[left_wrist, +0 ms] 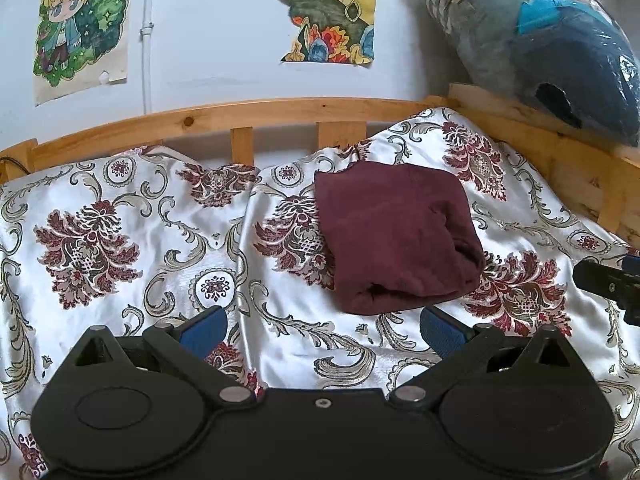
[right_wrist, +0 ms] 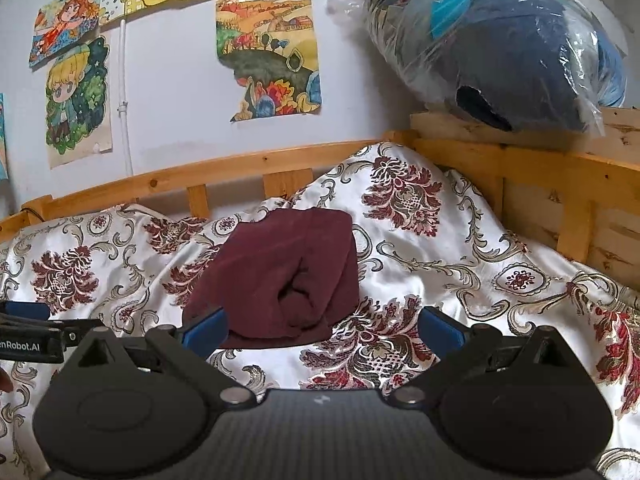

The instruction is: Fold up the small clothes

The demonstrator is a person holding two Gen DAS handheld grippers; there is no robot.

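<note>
plastic bag [right_wrist: 500, 40] holds blue bedding; maroon garment [left_wrist: 396, 236] lies folded.

Drawings [left_wrist: 324, 8] above patterned bedspread [left_wrist: 140, 216]; bagged, perhaps bedding [right_wrist: 500, 40].

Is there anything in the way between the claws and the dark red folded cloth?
Nothing visible. Only bare flowery satin bedspread lies between the open left claw, the open right claw and the folded maroon cloth.

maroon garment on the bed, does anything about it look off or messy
Mostly tidy: the maroon garment lies folded on the patterned bedspread, both grippers' jaws open and clear of it. Its near edge gapes slightly, with loose layers showing.
</note>
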